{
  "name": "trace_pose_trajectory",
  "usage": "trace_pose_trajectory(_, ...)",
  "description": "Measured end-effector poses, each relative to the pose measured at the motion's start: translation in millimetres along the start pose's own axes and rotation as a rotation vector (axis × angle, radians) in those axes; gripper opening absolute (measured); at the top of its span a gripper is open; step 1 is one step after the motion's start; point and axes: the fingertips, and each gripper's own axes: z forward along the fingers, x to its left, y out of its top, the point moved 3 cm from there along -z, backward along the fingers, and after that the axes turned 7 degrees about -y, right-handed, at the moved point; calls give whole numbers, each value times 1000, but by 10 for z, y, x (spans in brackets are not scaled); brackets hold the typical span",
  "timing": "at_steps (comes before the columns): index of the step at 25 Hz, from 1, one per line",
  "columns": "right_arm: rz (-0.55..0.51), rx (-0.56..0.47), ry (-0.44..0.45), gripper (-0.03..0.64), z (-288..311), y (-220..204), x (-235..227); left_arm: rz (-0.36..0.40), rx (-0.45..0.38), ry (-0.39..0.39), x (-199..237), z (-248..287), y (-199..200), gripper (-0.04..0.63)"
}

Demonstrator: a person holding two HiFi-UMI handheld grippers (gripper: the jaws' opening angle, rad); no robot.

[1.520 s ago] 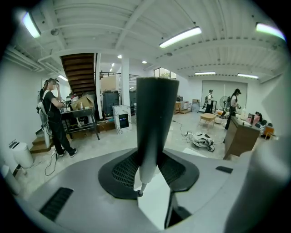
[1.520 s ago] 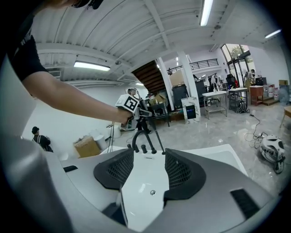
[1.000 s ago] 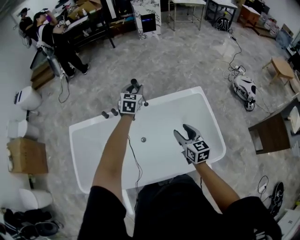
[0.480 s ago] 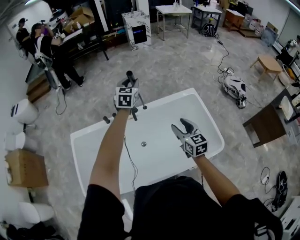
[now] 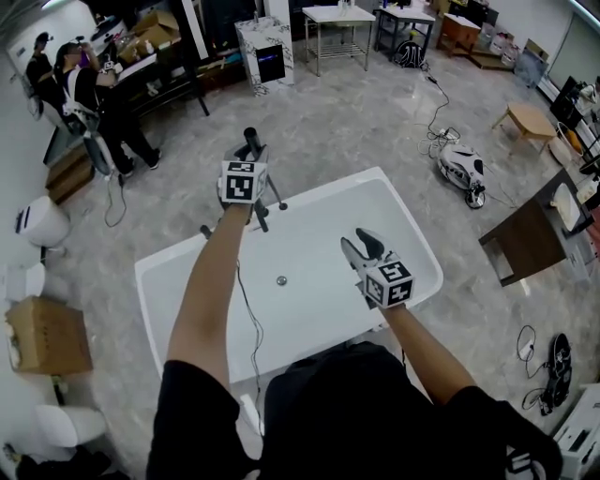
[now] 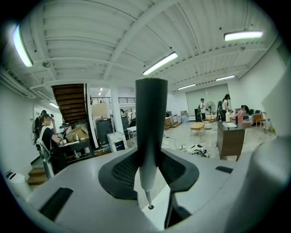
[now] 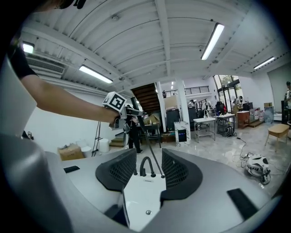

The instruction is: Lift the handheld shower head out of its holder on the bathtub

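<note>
Lifted higher than before, the shower head (image 6: 150,118) is clamped in the left gripper (image 5: 251,155) above the bathtub (image 5: 424,248) rim; keep raising it straight while the right gripper (image 5: 362,248), just narrowing, gapes empty.

bathtub (image 5: 323,234) directly before the person | drain (image 5: 281,280) in its floor | faucet (image 7: 146,164) on far rim | left gripper (image 5: 249,150) above faucet, shower head (image 6: 151,113) upright between its jaws | right gripper (image 5: 359,246) over bathtub's right half

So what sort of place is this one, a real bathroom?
Probably a workshop or test hall, not a bathroom: the bathtub stands alone on an open floor, a toilet and a cardboard box sit beside it, and work tables stand beyond.
</note>
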Motion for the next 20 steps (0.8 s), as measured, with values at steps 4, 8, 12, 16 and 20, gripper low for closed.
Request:
trace_pose_trajectory(4, 0, -2, 37, 130, -2, 31, -30, -3, 6, 17, -11, 22, 62, 123)
trace_pose_trajectory(8, 1, -12, 50, 44, 44, 45, -184, -4, 7, 40, -4, 98, 141, 123)
trace_pose_trajectory(12, -3, -17, 80, -2, 96, 81, -335, 35, 35, 67, -34, 194, 134, 123)
trace_pose_trajectory(16, -19, -13, 84, -2, 126, 61, -538, 13, 38, 82, -128, 317, 104, 123)
trace_pose_trajectory(20, -30, -11, 84, -2, 166, 81, -758, -5, 36, 96, -187, 442, 122, 123)
